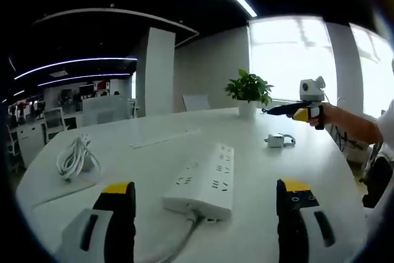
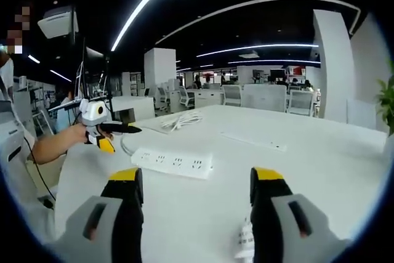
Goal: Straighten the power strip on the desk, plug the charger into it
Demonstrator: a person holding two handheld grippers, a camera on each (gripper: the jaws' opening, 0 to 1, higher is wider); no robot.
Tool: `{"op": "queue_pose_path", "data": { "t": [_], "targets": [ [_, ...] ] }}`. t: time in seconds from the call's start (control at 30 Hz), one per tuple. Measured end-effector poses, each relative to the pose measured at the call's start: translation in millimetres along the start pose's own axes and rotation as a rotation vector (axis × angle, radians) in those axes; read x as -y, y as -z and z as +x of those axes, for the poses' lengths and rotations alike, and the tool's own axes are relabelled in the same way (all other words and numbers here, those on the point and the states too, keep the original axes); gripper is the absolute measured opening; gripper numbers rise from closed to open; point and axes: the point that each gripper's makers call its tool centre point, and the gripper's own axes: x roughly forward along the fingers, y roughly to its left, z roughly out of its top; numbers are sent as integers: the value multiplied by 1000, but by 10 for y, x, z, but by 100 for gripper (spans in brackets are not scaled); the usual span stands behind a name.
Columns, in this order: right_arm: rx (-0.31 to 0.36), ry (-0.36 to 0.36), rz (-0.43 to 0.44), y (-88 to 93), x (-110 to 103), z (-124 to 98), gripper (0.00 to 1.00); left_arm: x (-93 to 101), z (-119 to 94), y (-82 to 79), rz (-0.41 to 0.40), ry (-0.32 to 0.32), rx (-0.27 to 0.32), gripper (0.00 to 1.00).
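Power strip (image 1: 203,182) lies flat on the white desk (image 1: 154,152), between and just beyond the left gripper (image 1: 206,204) jaws in the left gripper view. Its cable (image 1: 178,241) leaves the near end and runs toward the camera. Body: white moulded plastic, long rectangular block with rounded edges, rows of socket holes on top. It sits skewed to the desk edge, long axis angled up and right. Judgement: light, rigid, smooth-sided; likely to slide readily on the glossy top, so a pinch across the narrow width near one end should turn it. The stiff cable may resist and pull it back.

Left gripper: jaws spread wide, nothing between them, yellow-tipped black pads clear of the strip.

Charger (image 1: 276,141) rests on the desk well beyond the strip, a small white cube with a short lead coiled beside it. Judgement: light, hard, small; take it across the flat sides, prongs left free. A bundled white cord (image 1: 75,158) lies at far left. A potted plant (image 1: 249,92) stands at the far edge. The right gripper (image 1: 271,111) hovers above the desk near the plant, held in a hand (image 1: 329,115).

Right gripper view: power strip (image 2: 174,163) lies broadside ahead of the right gripper (image 2: 196,198), sockets up. Jaws parted, empty. A white object (image 2: 245,241) sits low between the jaws, too cropped to identify. The left gripper (image 2: 132,129) hovers beyond the strip's left end, with the bundled cord (image 2: 180,119) farther off.
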Motion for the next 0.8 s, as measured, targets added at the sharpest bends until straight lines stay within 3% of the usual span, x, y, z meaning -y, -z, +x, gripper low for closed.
{"op": "queue_pose_path", "data": {
  "t": [0.8],
  "targets": [
    [-35, -63, -34, 68, 87, 416, 70, -112, 180, 120, 3, 1, -5, 96]
  ]
}}
